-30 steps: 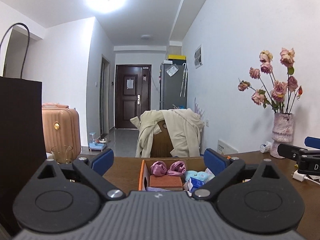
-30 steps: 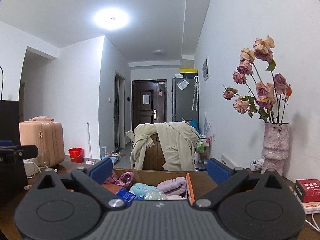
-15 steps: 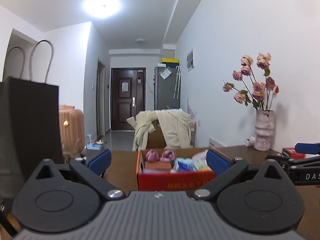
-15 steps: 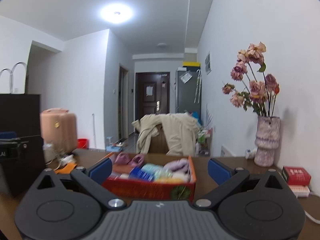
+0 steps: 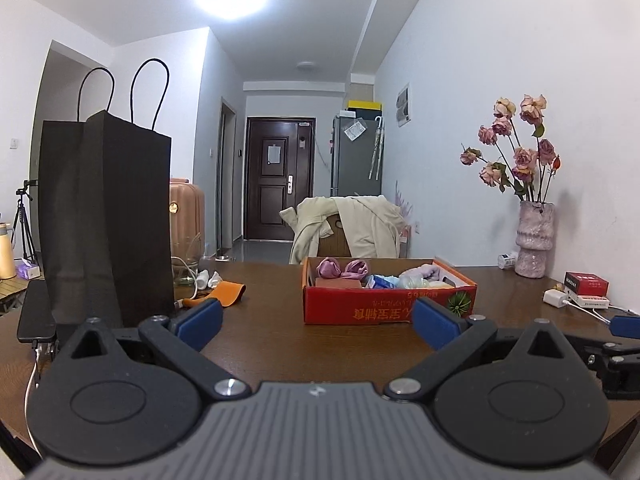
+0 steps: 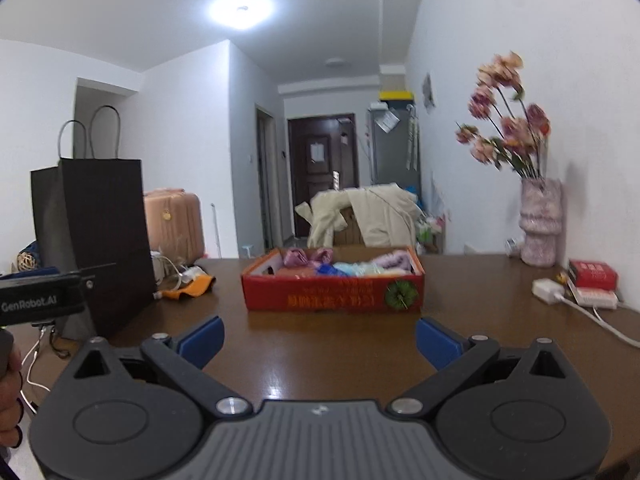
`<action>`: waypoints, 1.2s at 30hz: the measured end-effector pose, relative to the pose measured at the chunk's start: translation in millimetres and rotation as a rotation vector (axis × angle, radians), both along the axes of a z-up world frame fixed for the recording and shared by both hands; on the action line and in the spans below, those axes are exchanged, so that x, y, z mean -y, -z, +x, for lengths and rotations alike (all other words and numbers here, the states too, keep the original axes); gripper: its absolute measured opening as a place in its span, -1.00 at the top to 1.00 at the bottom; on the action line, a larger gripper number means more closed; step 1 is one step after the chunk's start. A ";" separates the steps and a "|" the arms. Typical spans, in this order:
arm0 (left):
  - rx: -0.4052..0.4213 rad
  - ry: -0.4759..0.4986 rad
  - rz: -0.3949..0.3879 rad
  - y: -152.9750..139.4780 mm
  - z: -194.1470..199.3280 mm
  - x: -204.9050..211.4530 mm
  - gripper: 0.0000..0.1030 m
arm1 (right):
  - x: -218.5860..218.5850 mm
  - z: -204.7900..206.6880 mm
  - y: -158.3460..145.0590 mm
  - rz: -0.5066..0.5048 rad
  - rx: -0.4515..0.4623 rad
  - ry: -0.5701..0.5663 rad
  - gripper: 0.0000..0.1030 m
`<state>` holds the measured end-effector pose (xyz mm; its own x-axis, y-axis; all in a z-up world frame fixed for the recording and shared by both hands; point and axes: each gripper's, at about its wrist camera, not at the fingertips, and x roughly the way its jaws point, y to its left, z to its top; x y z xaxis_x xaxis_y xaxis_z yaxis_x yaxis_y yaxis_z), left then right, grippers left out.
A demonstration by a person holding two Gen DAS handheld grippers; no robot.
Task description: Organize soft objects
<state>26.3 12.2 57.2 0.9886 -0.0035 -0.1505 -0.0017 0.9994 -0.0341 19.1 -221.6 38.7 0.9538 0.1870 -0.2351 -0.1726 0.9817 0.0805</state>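
Note:
A red cardboard box [image 5: 384, 307] [image 6: 332, 295] stands on the brown table [image 5: 280, 340] [image 6: 320, 352]. It holds soft things: pink scrunchies [image 5: 344, 268] [image 6: 308, 257], a lilac cloth [image 5: 420, 271] [image 6: 394, 260], and pale blue items [image 6: 352, 269]. My left gripper [image 5: 318, 322] is open and empty, held back from the box. My right gripper [image 6: 320, 338] is open and empty, also short of the box.
A tall black paper bag [image 5: 106, 220] [image 6: 94, 236] stands at the left. An orange cloth [image 5: 228, 293] and cables lie beside it. A pink vase of dried roses [image 5: 534, 240] [image 6: 540, 222], a red book [image 5: 586, 282] and a white charger [image 6: 548, 290] are at the right.
Both grippers have pulled back from over the box toward the near table edge. The box now shows whole and farther away, and the black bag has come fully into view.

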 end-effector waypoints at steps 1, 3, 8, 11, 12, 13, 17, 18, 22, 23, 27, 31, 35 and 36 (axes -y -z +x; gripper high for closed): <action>0.003 0.003 0.002 0.0 -0.6 0.6 -1.00 | 5.1 -1.1 1.9 0.012 -0.008 0.032 -0.99; 0.003 0.006 0.005 -0.1 -1.9 1.1 -1.00 | 7.5 -0.7 1.9 0.019 -0.011 0.045 -0.99; 0.000 0.023 0.013 0.8 -3.3 4.2 -1.00 | 7.9 0.1 1.6 0.010 -0.017 0.035 -0.99; -0.005 0.023 0.011 1.8 -2.9 3.5 -1.00 | 6.1 0.3 1.8 0.006 -0.016 0.032 -0.99; -0.007 0.023 0.011 1.8 -3.0 2.7 -1.00 | 6.4 1.5 1.6 0.007 -0.018 0.032 -0.99; -0.009 0.025 0.011 2.0 -3.0 2.6 -1.00 | 6.2 1.9 2.0 0.007 -0.020 0.030 -0.99; -0.009 0.031 0.015 2.6 -3.7 3.1 -1.00 | 6.6 2.5 1.8 0.007 -0.021 0.029 -0.99; -0.011 0.031 0.013 1.9 -2.7 2.4 -1.00 | 7.0 3.3 1.6 0.007 -0.020 0.028 -0.99; -0.017 0.034 0.014 2.2 -1.9 2.7 -1.00 | 6.8 4.5 1.5 0.006 -0.022 0.029 -0.99; -0.018 0.036 0.016 2.4 -1.9 2.9 -1.00 | 7.1 4.8 1.5 0.008 -0.023 0.029 -0.99; -0.020 0.041 0.019 3.0 -1.9 3.6 -1.00 | 7.0 5.9 2.3 0.007 -0.028 0.027 -0.99; -0.022 0.038 0.016 3.3 -1.8 3.5 -1.00 | 6.9 7.7 3.2 0.008 -0.038 0.028 -1.00; -0.023 0.038 0.015 3.4 -1.5 3.1 -1.00 | 7.2 10.1 3.0 0.008 -0.045 0.032 -1.00; -0.023 0.038 0.015 3.5 -1.6 3.1 -1.00 | 7.2 10.0 3.1 0.008 -0.045 0.031 -1.00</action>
<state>24.8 9.1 53.8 0.9841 -0.0388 -0.1733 0.0359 0.9992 -0.0198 29.1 -228.8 35.6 0.9476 0.1597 -0.2768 -0.1384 0.9858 0.0950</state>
